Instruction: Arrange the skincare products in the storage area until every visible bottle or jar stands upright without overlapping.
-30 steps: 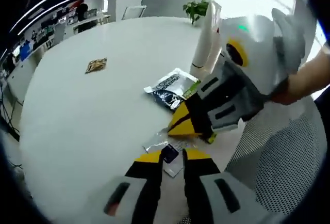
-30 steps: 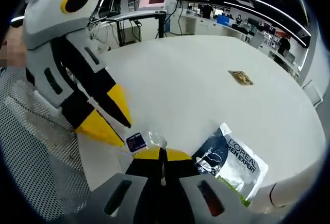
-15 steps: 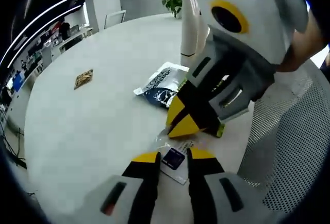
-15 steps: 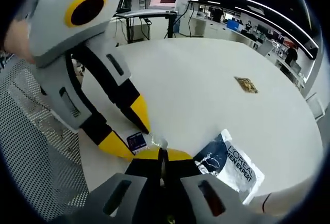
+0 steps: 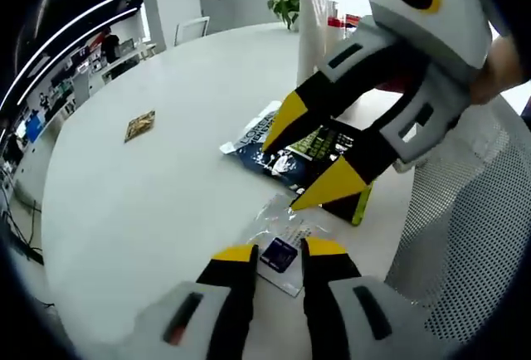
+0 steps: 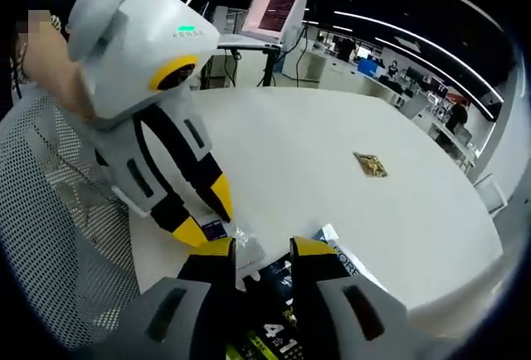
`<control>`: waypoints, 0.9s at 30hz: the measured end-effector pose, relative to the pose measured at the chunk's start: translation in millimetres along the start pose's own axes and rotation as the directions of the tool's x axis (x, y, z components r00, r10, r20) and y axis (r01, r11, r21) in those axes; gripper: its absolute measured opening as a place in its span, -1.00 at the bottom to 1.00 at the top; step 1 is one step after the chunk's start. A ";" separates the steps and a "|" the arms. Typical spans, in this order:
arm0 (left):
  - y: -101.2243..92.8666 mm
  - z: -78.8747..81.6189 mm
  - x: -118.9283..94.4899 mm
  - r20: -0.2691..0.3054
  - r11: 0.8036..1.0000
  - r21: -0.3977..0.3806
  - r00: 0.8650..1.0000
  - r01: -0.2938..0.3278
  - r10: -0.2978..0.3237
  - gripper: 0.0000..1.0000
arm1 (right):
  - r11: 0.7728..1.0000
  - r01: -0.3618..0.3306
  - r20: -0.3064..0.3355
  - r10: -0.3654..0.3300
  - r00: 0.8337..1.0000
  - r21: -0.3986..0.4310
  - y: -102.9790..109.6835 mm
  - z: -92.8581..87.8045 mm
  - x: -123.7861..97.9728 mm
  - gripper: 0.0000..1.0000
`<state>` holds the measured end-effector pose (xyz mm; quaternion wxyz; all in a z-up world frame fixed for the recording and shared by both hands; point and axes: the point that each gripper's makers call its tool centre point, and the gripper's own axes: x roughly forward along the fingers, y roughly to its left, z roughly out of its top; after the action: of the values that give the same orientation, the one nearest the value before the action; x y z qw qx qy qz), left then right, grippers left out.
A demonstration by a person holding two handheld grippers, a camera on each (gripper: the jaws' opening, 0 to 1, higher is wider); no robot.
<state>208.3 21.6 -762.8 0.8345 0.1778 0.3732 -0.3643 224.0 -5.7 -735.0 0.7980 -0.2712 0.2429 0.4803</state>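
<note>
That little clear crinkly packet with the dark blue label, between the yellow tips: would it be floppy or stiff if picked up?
Probably floppy: the small clear sachet with the dark blue label lies flat on the white table, its film wrinkled. Likely very light, so a nudge from the left gripper might slide it. The shiny film may be slippery between the jaws.

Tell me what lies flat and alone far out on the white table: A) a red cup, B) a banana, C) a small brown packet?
C: a small brown packet lies flat by itself on the white table, far from the blue sachet.
</note>
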 end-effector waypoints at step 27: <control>2.5 18.4 -16.5 0.046 0.999 -0.022 0.999 -0.024 0.025 -0.31 | 1.000 0.017 0.024 -0.018 1.000 0.009 5.8 2.8 -28.0 -0.16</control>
<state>211.7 20.7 -738.2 0.8491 0.1649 0.3556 -0.3540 207.4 -19.3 -716.0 0.8062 -0.2640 0.2332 0.4753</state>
